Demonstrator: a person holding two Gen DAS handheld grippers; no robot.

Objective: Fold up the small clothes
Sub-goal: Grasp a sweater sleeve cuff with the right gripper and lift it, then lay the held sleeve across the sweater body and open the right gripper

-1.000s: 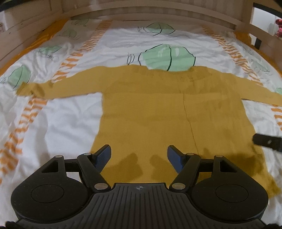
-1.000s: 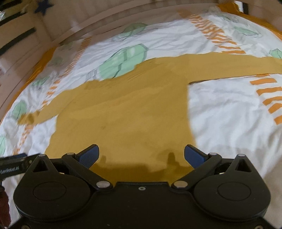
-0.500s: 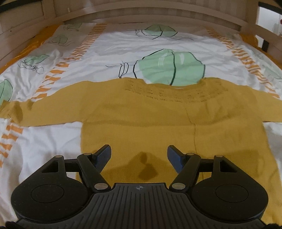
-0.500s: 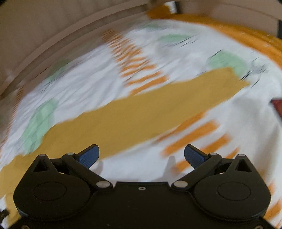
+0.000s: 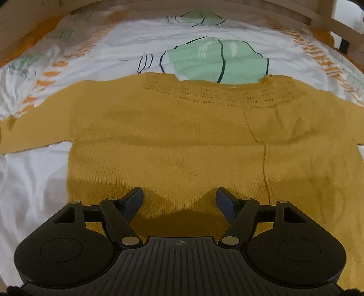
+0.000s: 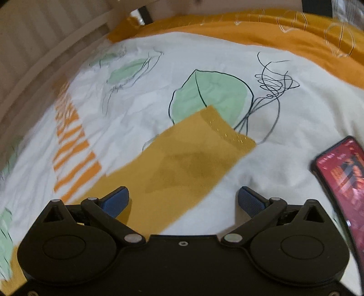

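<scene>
A small mustard-yellow knitted sweater point(image 5: 173, 136) lies flat on the bed with both sleeves spread out to the sides. My left gripper point(image 5: 179, 200) is open and empty, low over the lower middle of the sweater's body. My right gripper point(image 6: 183, 199) is open and empty above the sweater's right sleeve point(image 6: 182, 168). The sleeve's cuff point(image 6: 227, 131) lies just ahead of the jaws.
The bed sheet point(image 5: 34, 182) is white with green leaf prints and orange stripes. A wooden bed rail point(image 5: 295, 13) runs along the far side. A phone with a lit red screen point(image 6: 341, 182) lies right of the right gripper. An orange blanket point(image 6: 261, 36) lines the far edge.
The left gripper has moved forward over the sweater toward the neckline. The right gripper has swung right, from the sweater's body out along the right sleeve to near its cuff.
</scene>
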